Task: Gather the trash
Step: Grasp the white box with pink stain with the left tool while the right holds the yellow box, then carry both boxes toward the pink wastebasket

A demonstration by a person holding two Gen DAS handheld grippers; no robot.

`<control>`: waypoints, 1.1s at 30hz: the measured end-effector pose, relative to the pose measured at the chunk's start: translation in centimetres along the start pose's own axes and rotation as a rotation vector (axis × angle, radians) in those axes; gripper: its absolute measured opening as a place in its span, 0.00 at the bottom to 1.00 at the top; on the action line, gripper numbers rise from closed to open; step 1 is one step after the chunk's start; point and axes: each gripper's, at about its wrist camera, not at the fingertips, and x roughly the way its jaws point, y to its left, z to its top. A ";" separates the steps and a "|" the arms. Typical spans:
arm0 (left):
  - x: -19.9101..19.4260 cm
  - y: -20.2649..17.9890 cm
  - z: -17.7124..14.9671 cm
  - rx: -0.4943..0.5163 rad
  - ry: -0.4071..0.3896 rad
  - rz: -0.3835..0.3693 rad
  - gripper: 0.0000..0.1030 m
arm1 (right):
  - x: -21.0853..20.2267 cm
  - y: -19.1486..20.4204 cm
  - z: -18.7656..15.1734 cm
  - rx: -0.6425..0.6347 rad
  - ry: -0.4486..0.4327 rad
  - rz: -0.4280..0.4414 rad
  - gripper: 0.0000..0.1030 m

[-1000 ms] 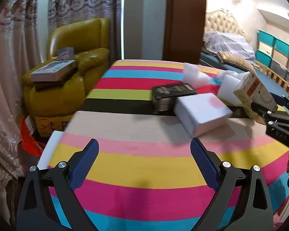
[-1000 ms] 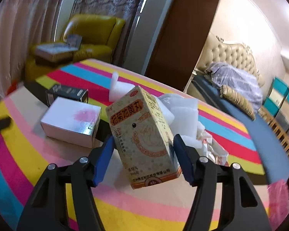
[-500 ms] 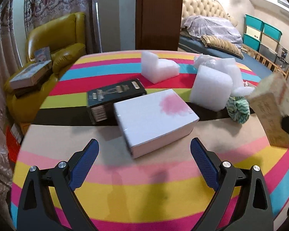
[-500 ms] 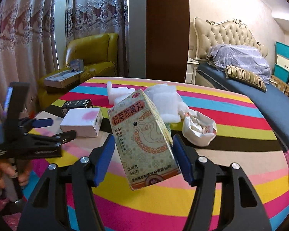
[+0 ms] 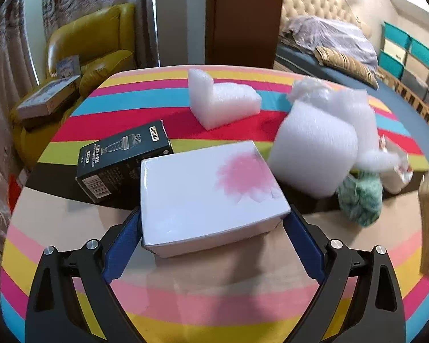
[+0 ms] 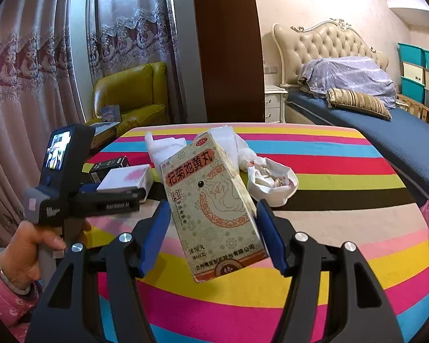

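Right wrist view, one tall yellowish cardboard medicine box (image 6: 214, 208) clamped in the right gripper (image 6: 213, 238), long axis upright-ish, top tilted left, above the striped tablecloth (image 6: 343, 257), left gripper (image 5: 214, 243) wide around one white box with pink blotch (image 5: 206, 194), two foam chunks behind.

A yellow armchair (image 6: 131, 94) is sitting at ten o'clock, a striped cushion (image 6: 357, 101) lying on the bed (image 6: 366, 123) at two o'clock.

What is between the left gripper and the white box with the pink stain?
Nothing visible. The left gripper already straddles the white box, one finger beside each end. The black box lies behind it, out of the way.
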 end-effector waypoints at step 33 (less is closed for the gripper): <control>-7.7 -8.3 -2.7 0.194 -0.213 -0.166 0.85 | -2.1 -5.6 -2.4 0.110 -0.001 -0.109 0.59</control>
